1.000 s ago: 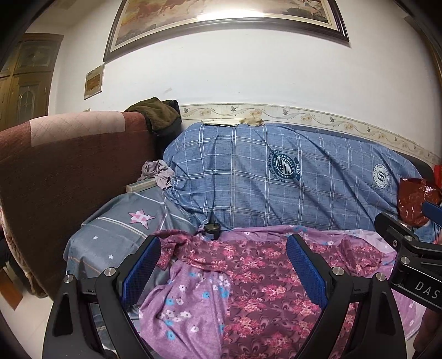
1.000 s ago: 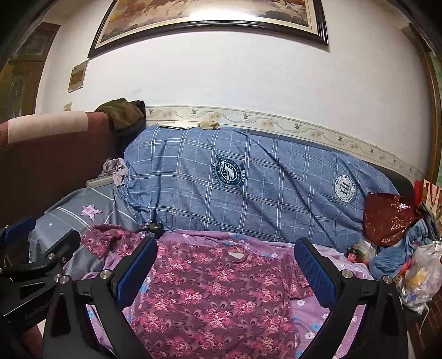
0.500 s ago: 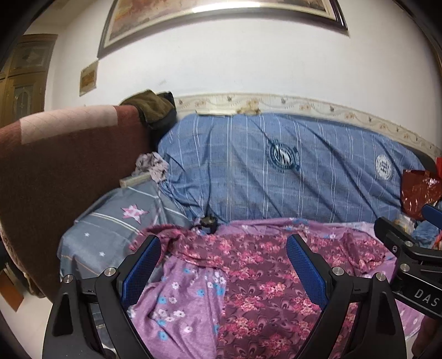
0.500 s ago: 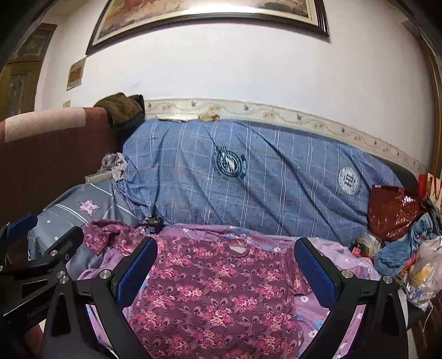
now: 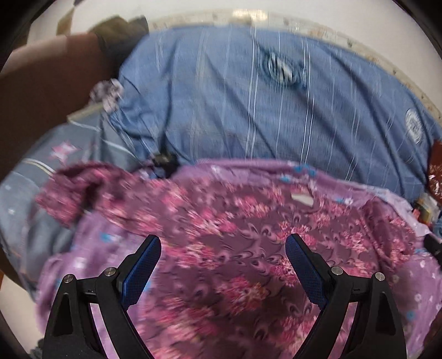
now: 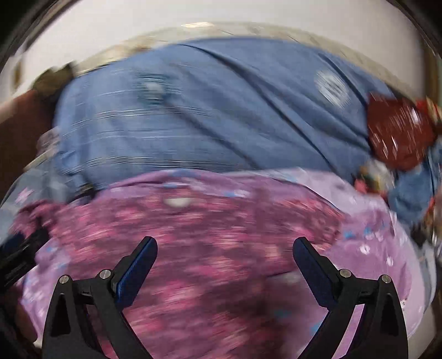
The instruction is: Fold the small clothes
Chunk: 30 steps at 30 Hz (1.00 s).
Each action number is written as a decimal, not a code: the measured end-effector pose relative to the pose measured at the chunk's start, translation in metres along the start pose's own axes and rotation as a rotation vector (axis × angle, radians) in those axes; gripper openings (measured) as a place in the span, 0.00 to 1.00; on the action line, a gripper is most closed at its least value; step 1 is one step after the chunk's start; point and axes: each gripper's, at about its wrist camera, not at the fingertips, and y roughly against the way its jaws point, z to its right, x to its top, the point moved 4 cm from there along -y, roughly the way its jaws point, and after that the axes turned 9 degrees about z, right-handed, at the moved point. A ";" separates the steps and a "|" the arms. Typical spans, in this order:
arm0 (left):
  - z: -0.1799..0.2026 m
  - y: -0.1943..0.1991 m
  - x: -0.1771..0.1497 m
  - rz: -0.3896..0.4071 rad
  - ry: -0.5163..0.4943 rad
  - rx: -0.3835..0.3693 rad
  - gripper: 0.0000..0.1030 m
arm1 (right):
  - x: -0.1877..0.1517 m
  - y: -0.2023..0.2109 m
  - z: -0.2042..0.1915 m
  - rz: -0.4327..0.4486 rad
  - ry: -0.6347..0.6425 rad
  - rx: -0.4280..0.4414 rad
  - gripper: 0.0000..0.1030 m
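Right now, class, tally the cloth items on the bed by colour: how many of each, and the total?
Maroon floral shirt: 1
Lilac flowered sheet: 1
Blue checked quilt with round crests: 1
Grey pillowcase with pink star: 1
Dark olive garment on the brown headboard: 1
Total: 5

My left camera looks forward and down along its two fingers [image 5: 143, 265], close over the floral shirt [image 5: 243, 248] on the purple sheet [image 5: 91, 248], with the blue quilt [image 5: 234, 105] behind. My right camera faces the same way from just as near, set a little further right, so the red bag [image 6: 397, 132] shows whole, though it is badly blurred. Both views share the shirt, sheet, quilt and the wall [image 6: 248, 13].
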 end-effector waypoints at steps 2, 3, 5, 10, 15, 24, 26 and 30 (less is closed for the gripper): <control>0.008 -0.030 -0.001 -0.009 0.001 -0.001 0.89 | -0.008 -0.027 0.050 -0.042 -0.105 -0.005 0.95; 0.011 -0.040 -0.002 -0.004 -0.002 -0.001 0.89 | -0.013 -0.041 0.078 -0.077 -0.186 0.008 0.90; 0.015 -0.063 -0.005 0.005 -0.027 0.000 0.89 | -0.020 -0.058 0.115 -0.109 -0.321 0.012 0.79; 0.011 -0.097 -0.006 0.016 -0.083 0.033 0.89 | -0.022 -0.092 0.152 -0.116 -0.435 -0.022 0.72; 0.005 -0.105 -0.009 0.026 -0.109 0.050 0.89 | -0.020 -0.131 0.134 -0.162 -0.353 -0.082 0.70; -0.001 -0.110 -0.020 -0.024 -0.107 0.047 0.89 | -0.046 -0.180 0.123 -0.284 -0.132 -0.289 0.13; -0.003 -0.106 -0.017 -0.020 -0.105 0.045 0.89 | -0.044 -0.174 0.131 -0.274 -0.188 -0.253 0.08; -0.007 -0.097 -0.015 0.001 -0.113 0.048 0.89 | -0.032 -0.155 0.145 -0.224 -0.337 -0.159 0.06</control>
